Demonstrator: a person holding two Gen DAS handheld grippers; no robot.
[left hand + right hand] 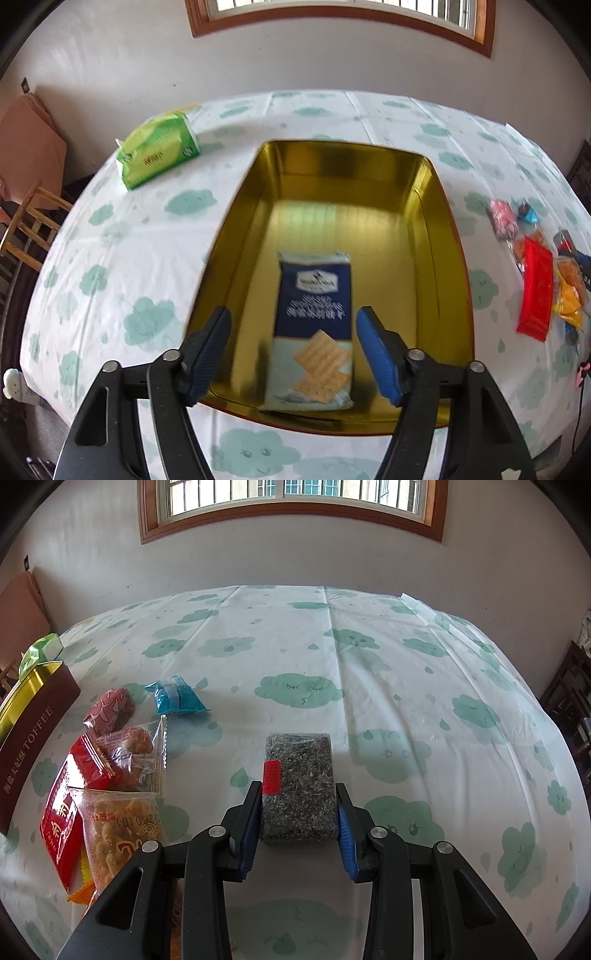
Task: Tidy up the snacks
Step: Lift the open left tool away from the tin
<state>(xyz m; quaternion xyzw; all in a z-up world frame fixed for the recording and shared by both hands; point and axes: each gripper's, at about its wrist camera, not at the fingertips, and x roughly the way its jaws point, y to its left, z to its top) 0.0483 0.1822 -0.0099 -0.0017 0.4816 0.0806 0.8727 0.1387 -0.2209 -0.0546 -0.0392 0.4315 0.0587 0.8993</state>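
Note:
In the left wrist view a gold-lined toffee tin (436, 206) sits open on the cloud-print tablecloth. A blue cracker packet (314, 325) lies flat inside it near the front. My left gripper (293, 315) is open above the tin, its fingers either side of the packet and apart from it. In the right wrist view my right gripper (299, 790) is shut on a dark speckled sesame bar (299, 782) with a red label, over the tablecloth. A pile of snack packets (103, 775) lies to its left, next to the tin's brown wall (33, 746).
A green tissue pack (159, 151) lies at the table's far left. The snack pile (535, 273) shows right of the tin. A blue packet (177, 698) and a pink one (110, 709) lie behind the pile. A wooden chair (29, 229) stands left of the table.

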